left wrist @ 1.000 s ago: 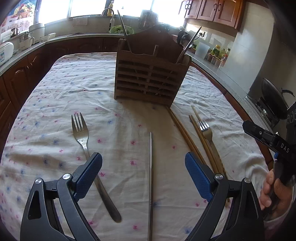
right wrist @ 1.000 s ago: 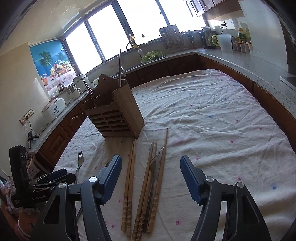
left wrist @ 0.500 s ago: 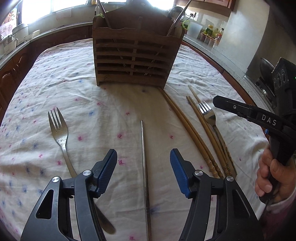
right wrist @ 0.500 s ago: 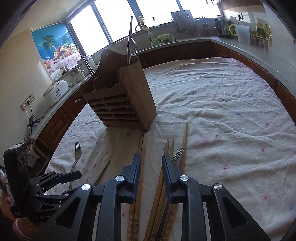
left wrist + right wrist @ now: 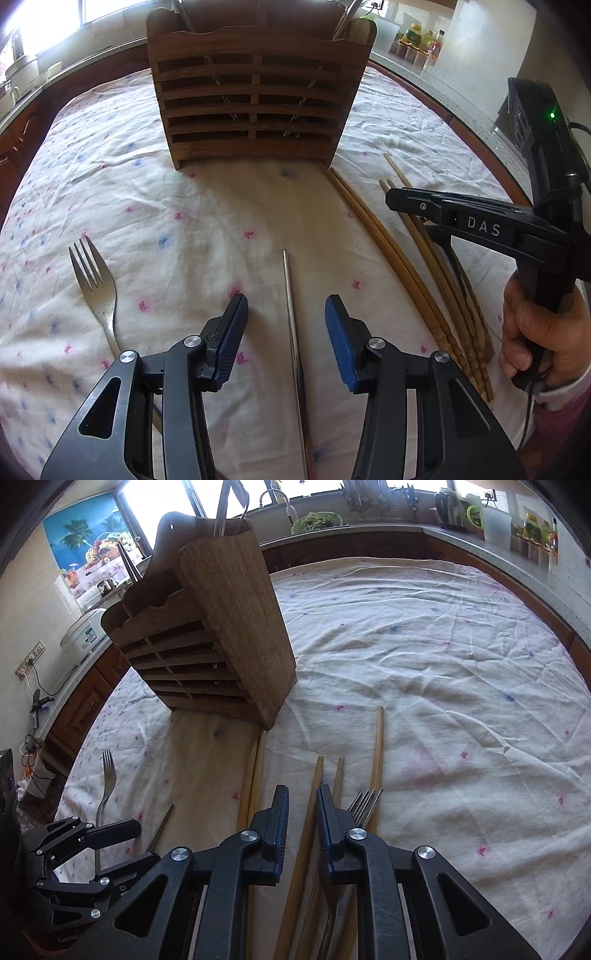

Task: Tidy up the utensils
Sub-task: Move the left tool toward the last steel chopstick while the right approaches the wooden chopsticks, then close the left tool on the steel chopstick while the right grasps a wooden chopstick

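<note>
Brown slatted bamboo, the tall utensil holder (image 5: pixel 258 96) stands upright on the white flower-print cloth (image 5: pixel 155 206), with a few metal handles poking out of its top. Directly in front of the holder lies a thin steel chopstick (image 5: pixel 291 314), pointing at it. The left gripper (image 5: pixel 286 314), black with blue pads, straddles that chopstick; its jaws have just been closing, and a gap remains on both sides, so the pads are not pressing it. To the holder's front left lies a silver fork (image 5: pixel 94 284), tines toward the holder. To its front right lie several wooden chopsticks (image 5: pixel 306 842) with a second steel fork (image 5: pixel 364 805) resting among them. The right gripper (image 5: pixel 303 812) has just been closing too: its jaws are narrow around one wooden chopstick, but I cannot tell whether they touch it.
</note>
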`<state>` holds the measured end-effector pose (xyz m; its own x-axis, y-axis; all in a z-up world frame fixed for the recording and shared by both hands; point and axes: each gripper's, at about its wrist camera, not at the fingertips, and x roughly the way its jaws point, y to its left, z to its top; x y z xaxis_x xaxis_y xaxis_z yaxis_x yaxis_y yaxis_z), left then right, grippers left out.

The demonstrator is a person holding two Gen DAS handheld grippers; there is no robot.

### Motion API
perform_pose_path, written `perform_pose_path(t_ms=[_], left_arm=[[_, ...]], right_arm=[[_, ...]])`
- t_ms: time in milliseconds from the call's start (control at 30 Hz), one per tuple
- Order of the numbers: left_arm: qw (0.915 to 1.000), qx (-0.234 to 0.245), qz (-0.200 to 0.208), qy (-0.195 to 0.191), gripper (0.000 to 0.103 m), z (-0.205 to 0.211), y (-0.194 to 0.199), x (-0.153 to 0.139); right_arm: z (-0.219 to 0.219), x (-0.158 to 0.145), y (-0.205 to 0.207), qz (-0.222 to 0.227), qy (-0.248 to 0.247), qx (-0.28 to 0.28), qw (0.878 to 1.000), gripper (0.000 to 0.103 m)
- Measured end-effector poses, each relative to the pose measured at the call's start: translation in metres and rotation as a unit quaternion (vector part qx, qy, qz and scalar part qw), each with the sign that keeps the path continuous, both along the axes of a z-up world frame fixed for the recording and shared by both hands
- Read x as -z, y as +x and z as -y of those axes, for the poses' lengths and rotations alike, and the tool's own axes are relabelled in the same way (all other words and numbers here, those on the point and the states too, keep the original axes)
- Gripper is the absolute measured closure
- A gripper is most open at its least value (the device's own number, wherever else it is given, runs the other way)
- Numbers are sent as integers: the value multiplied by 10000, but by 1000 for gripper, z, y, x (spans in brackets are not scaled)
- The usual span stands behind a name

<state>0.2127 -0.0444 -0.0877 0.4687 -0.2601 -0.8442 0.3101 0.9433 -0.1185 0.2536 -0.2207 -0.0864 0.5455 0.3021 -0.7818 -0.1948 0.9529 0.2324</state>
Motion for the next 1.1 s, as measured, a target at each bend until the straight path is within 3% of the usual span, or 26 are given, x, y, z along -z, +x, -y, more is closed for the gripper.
perform_pose_path(t_ms=[133,233,300,367,533,700,1100], left_arm=[[9991,164,89,386,69,12,5,1],[9986,249,146,438,77,14,6,1],[9985,254,180,459,91,13,6,1],[9987,222,173,417,97,12,8,1],[9994,119,161,275,99,8,9,-1],[9996,-42,277,-103,99,-9,1,-16],[9902,-346,980,-930,99,-50,-30,-87]], right_arm=[[-5,2,10,-57,-138,-48,9999,87],[-10,4,9,15,-287,-123,9995,87],[-12,4,8,61,-393,-156,9991,91],[-12,4,8,69,-451,-130,9989,94],[-11,3,9,41,-343,-162,9993,96],[-6,-5,-1,138,-56,-101,9998,97],[9,-73,-40,942,447,8,9945,98]])
